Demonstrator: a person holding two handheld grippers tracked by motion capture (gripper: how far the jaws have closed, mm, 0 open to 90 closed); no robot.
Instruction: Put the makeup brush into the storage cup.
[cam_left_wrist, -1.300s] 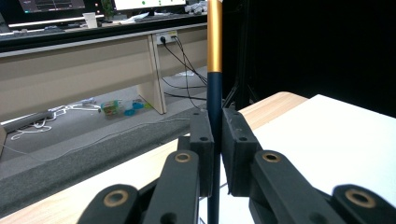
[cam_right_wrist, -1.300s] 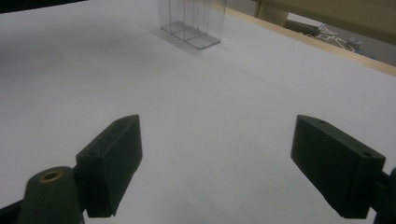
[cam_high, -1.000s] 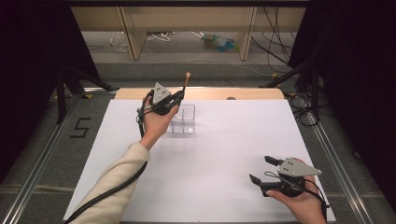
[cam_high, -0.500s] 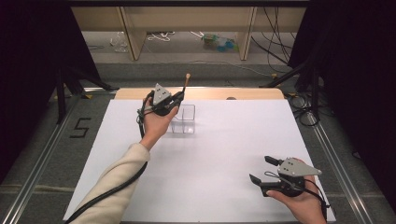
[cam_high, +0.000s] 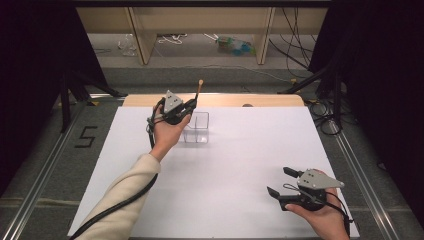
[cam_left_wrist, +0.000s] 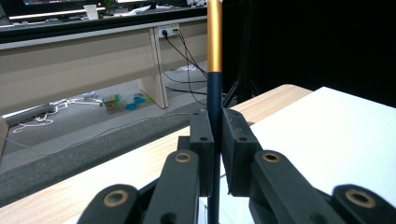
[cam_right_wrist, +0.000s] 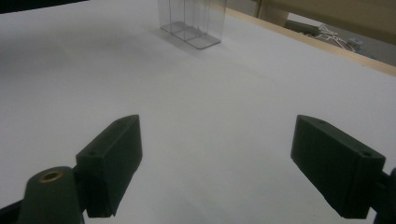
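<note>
My left gripper (cam_high: 189, 105) is shut on a thin brush (cam_high: 196, 93) with a dark blue handle, a gold ferrule and a pale tip that points up and away. In the left gripper view the brush (cam_left_wrist: 214, 74) stands upright, clamped between the two black pads, and the left gripper (cam_left_wrist: 215, 140) hides its lower end. It hovers just left of a clear plastic box (cam_high: 196, 128) with compartments on the white table sheet. My right gripper (cam_high: 282, 181) rests low at the near right, open, nothing between its jaws. Seen from the right gripper (cam_right_wrist: 217, 161), the clear box (cam_right_wrist: 192, 21) stands far ahead.
A white sheet (cam_high: 240, 165) covers the table, with a wooden edge (cam_high: 260, 100) at the back. Beyond lie a floor with cables, wooden legs and a small green-blue object (cam_high: 235, 45). Dark curtains stand on both sides.
</note>
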